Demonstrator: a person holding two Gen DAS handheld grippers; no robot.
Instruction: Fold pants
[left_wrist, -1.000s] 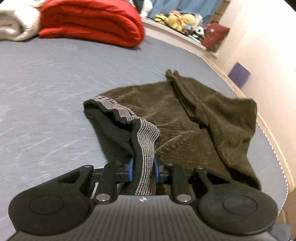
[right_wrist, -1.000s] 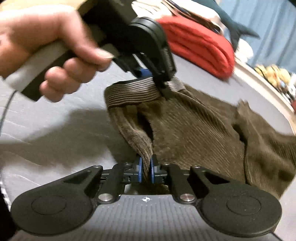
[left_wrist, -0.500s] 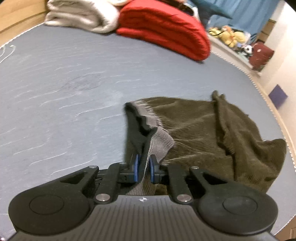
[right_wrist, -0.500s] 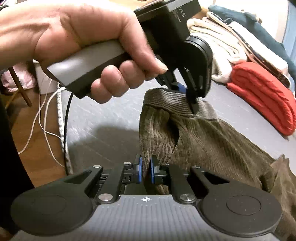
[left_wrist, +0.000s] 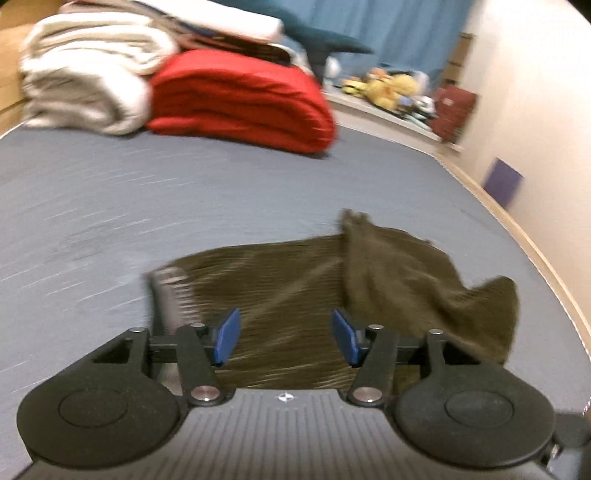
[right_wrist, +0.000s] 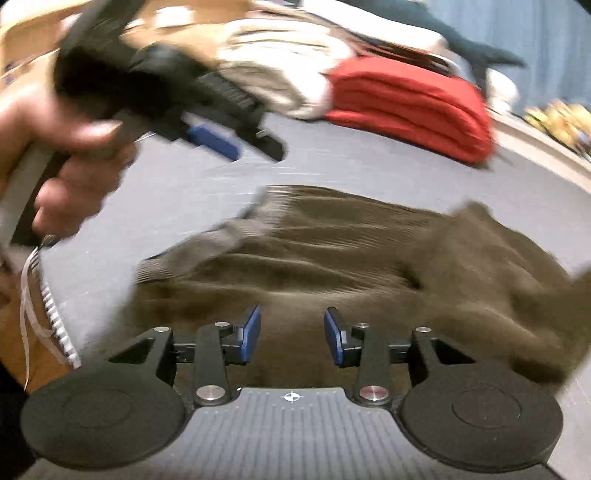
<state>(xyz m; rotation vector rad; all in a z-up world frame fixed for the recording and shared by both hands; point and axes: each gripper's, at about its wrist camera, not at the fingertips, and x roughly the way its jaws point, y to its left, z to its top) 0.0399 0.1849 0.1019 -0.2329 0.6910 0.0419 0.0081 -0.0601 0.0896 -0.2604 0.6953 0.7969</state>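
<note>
Both grippers: your jaws have just been opening and now stand apart, with nothing pinched between the blue pads.
Left gripper (left_wrist: 286, 338): you hold it raised and angled down over the pants, clear of the cloth; no fabric touches its pads.
Right gripper (right_wrist: 291, 336): it too hangs above the cloth, pads spread and bare.
Left hand (right_wrist: 62, 147): seen up and to the left of your right tool, wrapped around the left gripper's handle.
Pants (left_wrist: 332, 295): olive corduroy, lying loose on the grey bed (left_wrist: 147, 206) just ahead of and below both tools, waistband (right_wrist: 221, 236) toward your left, legs bunched to your right.
Beyond the pants: a folded red blanket (left_wrist: 240, 99) and a white blanket (left_wrist: 85, 81), well apart from the tools, at the far end of the bed.
</note>
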